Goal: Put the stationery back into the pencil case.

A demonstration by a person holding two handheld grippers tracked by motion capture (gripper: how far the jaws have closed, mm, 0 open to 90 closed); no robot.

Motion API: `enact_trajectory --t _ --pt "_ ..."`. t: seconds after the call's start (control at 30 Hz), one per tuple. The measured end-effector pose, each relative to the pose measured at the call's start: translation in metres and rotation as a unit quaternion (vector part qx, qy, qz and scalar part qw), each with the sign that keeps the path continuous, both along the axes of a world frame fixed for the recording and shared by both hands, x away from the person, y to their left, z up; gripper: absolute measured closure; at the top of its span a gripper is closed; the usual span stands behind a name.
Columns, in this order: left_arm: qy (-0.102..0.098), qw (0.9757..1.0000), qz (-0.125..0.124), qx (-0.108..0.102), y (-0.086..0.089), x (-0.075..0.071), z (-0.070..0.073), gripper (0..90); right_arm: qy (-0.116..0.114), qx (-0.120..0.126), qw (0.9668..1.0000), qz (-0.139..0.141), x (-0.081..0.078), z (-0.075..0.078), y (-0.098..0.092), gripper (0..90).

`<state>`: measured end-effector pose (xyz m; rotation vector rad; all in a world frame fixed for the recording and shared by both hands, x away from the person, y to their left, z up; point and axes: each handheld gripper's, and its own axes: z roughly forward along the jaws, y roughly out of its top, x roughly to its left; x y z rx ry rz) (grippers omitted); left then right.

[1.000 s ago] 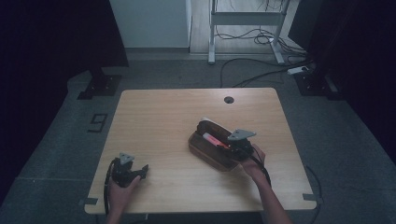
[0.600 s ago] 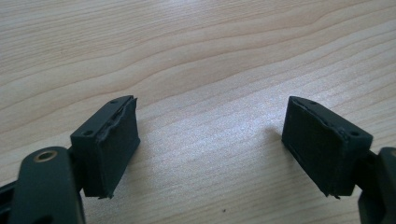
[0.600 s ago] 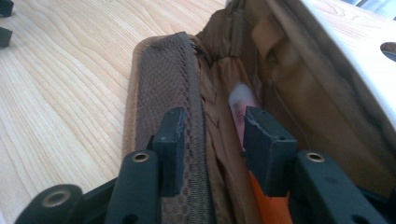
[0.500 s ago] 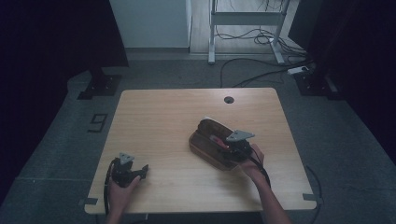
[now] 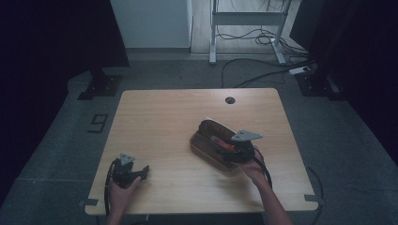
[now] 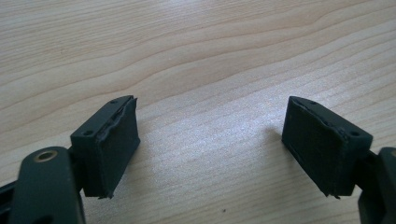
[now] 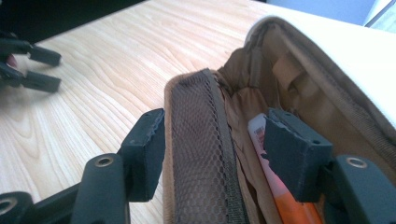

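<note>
A brown zip pouch (image 5: 209,133) lies open right of the table's middle, with an orange pen (image 5: 220,142) inside. My right gripper (image 5: 227,153) is at its near end. In the right gripper view its jaws straddle the pouch's mesh inner wall (image 7: 196,140), one jaw outside, the other inside above the orange pen (image 7: 280,186). The jaws have just been opening and the pads are not pressing on the mesh, so the right gripper (image 7: 212,140) is open. My left gripper (image 5: 141,171) rests on the table at the front left, open over bare wood (image 6: 210,144).
The wooden table (image 5: 164,117) has a round cable hole (image 5: 230,100) near its far edge. In the right gripper view the left gripper (image 7: 42,67) shows far off at the upper left. Cables and a metal frame stand on the floor beyond the table.
The right gripper has shifted only slightly at the pouch's near end. The left hand and its gripper have stayed where they were.
</note>
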<state>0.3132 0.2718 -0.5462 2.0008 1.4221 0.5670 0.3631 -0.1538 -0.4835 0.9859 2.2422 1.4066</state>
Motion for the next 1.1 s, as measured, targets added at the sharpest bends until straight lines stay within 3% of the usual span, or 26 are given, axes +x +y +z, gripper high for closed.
enact_trajectory --t 0.1,0.23,0.6,0.87,1.1 --pt "0.0 1.0 0.0 0.0 0.0 0.0 0.0 18.6 -0.015 0.014 0.9997 -0.014 -0.006 0.002 -0.003 37.2" --pt "0.0 1.0 0.0 0.0 0.0 0.0 0.0 18.6 -0.019 0.021 0.9994 -0.017 -0.011 0.005 -0.008 35.0" --pt "0.0 1.0 0.0 0.001 0.0 0.0 0.0 18.6 -0.039 0.051 0.9973 -0.035 -0.037 0.011 -0.044 35.3" --pt "0.0 1.0 0.0 0.0 0.0 0.0 0.0 18.5 -0.036 0.048 0.9962 -0.063 -0.049 0.003 -0.071 35.3" --pt "0.0 1.0 0.0 0.0 0.0 0.0 0.0 18.6 -0.018 0.031 0.9945 -0.099 -0.053 -0.018 -0.098 35.2"
